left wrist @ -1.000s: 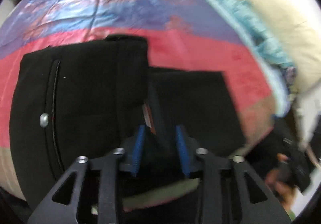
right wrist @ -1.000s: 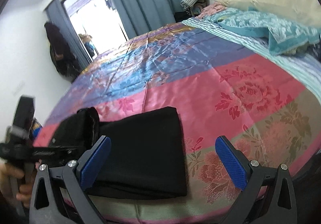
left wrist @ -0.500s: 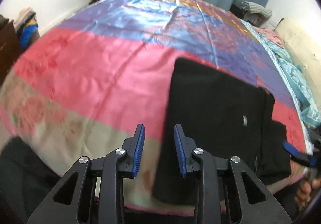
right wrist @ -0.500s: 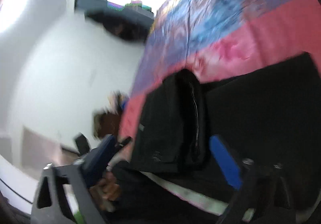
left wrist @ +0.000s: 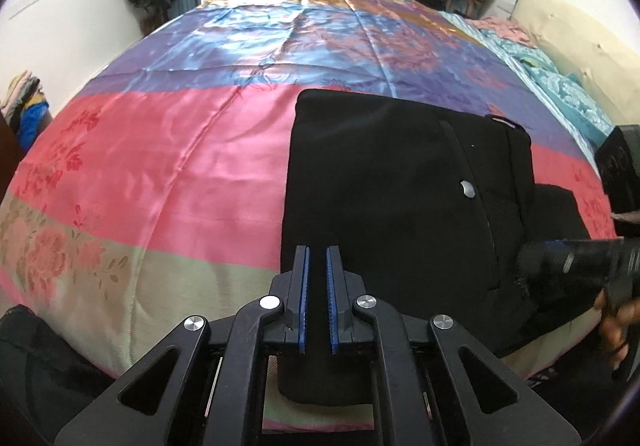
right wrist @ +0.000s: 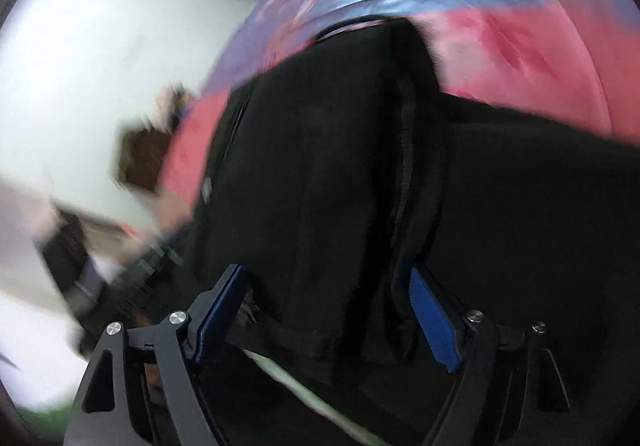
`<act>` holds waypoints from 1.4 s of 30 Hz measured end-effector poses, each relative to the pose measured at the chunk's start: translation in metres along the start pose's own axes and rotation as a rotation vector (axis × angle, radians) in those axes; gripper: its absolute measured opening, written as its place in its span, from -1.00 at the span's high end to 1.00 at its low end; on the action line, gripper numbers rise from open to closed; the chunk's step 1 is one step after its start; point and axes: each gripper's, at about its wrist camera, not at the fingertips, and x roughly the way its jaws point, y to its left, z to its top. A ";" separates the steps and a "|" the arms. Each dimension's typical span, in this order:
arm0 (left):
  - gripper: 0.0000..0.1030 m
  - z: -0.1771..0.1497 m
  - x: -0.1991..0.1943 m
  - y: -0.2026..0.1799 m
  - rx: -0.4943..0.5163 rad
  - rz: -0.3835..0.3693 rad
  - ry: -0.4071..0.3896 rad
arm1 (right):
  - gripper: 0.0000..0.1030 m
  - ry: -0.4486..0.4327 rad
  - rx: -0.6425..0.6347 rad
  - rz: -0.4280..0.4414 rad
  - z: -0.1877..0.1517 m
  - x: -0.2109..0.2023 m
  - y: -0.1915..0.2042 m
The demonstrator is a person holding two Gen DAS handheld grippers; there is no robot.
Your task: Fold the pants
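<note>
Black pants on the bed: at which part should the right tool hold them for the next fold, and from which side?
Grip the waistband end of the black pants, the thick layered edge near the silver button, coming from the bed's near edge. The right tool already straddles that edge, open.

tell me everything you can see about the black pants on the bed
The black pants look like a matte woven fabric, folded into a thick, roughly rectangular stack lying flat on the satin floral bedspread near its front edge. A silver button and a seam line show on the upper layer, with another layer sticking out to the right. The left claw sits nearly closed over the near edge; the right claw straddles the bundle, open.
</note>
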 end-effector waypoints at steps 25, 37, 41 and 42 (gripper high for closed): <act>0.62 -0.004 0.005 0.024 -0.130 -0.052 0.005 | -0.06 -0.105 0.120 0.134 0.000 -0.021 -0.034; 0.54 0.010 -0.034 0.050 -0.254 -0.131 -0.057 | 0.61 -0.239 0.030 0.209 0.023 -0.101 0.022; 0.49 0.007 -0.045 0.051 -0.266 -0.149 -0.077 | 0.61 -0.271 0.020 0.236 0.023 -0.134 0.019; 0.46 0.005 -0.046 0.051 -0.263 -0.149 -0.078 | 0.61 -0.283 0.029 0.240 0.021 -0.145 0.014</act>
